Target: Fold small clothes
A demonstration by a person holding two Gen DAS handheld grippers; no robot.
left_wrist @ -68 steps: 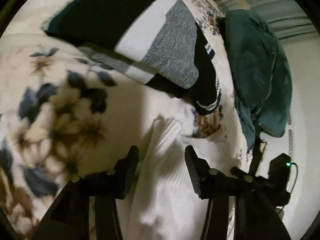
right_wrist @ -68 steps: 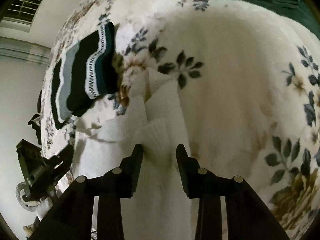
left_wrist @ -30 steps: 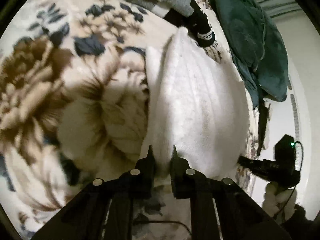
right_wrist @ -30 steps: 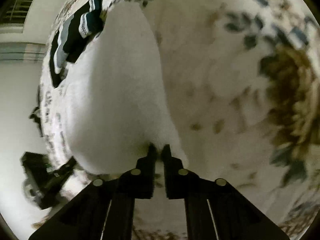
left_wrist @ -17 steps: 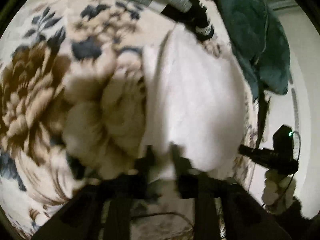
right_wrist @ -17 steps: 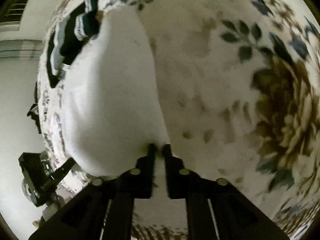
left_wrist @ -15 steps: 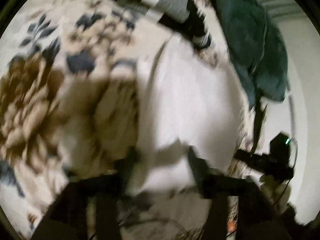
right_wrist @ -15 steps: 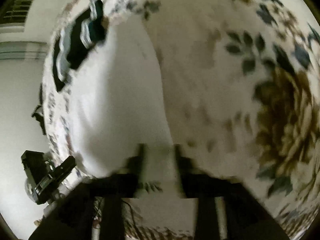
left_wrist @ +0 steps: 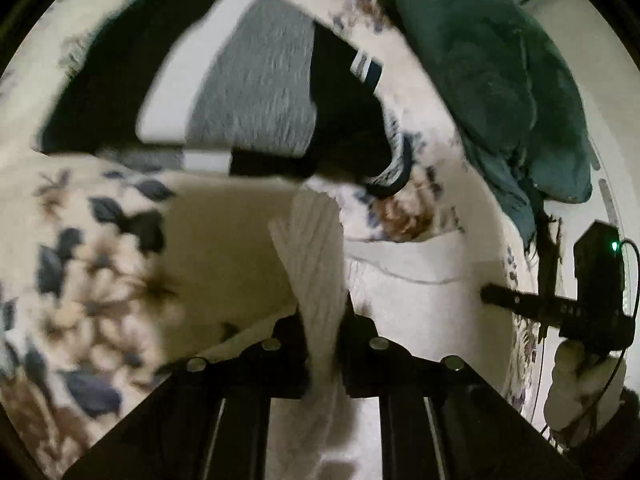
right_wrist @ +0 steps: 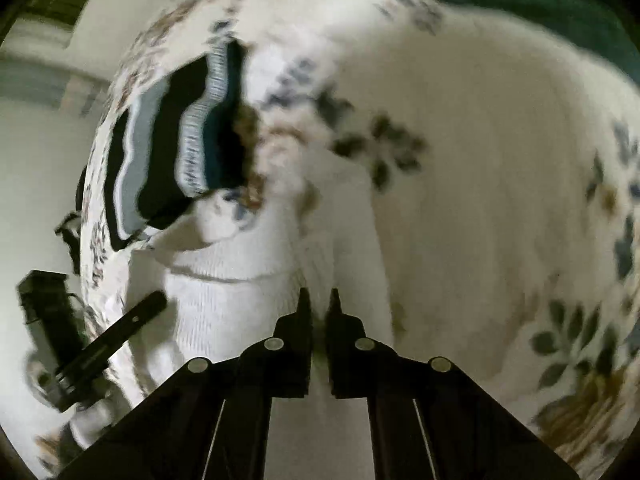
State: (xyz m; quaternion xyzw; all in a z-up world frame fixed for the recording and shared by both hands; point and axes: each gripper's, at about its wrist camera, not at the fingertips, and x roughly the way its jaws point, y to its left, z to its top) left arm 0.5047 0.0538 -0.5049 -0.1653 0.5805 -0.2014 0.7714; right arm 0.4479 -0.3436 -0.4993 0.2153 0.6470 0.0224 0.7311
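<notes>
I had both tongs clamped on the white knit garment: left tongs (left_wrist: 322, 316) on a bunched strip, right tongs (right_wrist: 318, 304) on its edge. The white knit garment (right_wrist: 240, 280) lay on the bed (right_wrist: 480, 160) just short of the striped sweater (left_wrist: 248, 96), long axis running toward it, left tongs nearer.

White ribbed knit garment (left_wrist: 316, 264) lies rumpled on the floral blanket, one bunched fold lifted upright.
</notes>
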